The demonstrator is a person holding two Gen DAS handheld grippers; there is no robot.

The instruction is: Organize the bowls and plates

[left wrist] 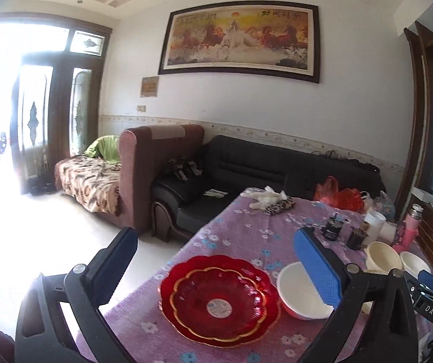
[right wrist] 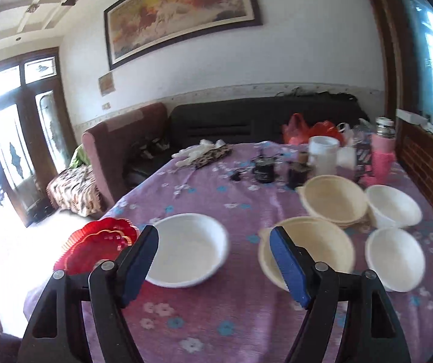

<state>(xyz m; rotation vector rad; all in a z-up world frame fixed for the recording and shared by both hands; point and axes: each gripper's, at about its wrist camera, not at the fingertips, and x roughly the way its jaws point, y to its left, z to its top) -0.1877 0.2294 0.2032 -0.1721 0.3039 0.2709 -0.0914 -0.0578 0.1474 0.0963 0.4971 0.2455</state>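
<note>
On the table [right wrist: 246, 317], which is draped in a purple cloth printed with small white and blue flowers, the dishes lie spread in loose groups. Near the table's left edge sit the red scalloped glass plates [left wrist: 219, 299], a smaller gold-rimmed one nested inside a larger one, with a round sticker in the middle. Just beside them to the right is a white bowl with a red outside [left wrist: 302, 295], its rim touching or nearly touching the red plates. Further right in the right wrist view lies a cream plastic bowl with small handles [right wrist: 316, 242], and behind it a second cream bowl [right wrist: 334, 201] that seems to rest on a stack of similar ones. Two small white bowls [right wrist: 393, 204] stand at the right side, one behind the other.

The left gripper [left wrist: 216, 260] hovers above the red plates with its jaws wide apart, holding nothing. The right gripper [right wrist: 213, 254] hangs over the white and cream bowls, its blue-padded jaws likewise spread and empty.

At the far end of the table are a white jar [right wrist: 323, 154], a pink flask [right wrist: 382, 151], dark small containers, white gloves [right wrist: 199, 149] and red plastic bags [right wrist: 307, 131]. A black sofa [left wrist: 261, 169] stands behind the table.
</note>
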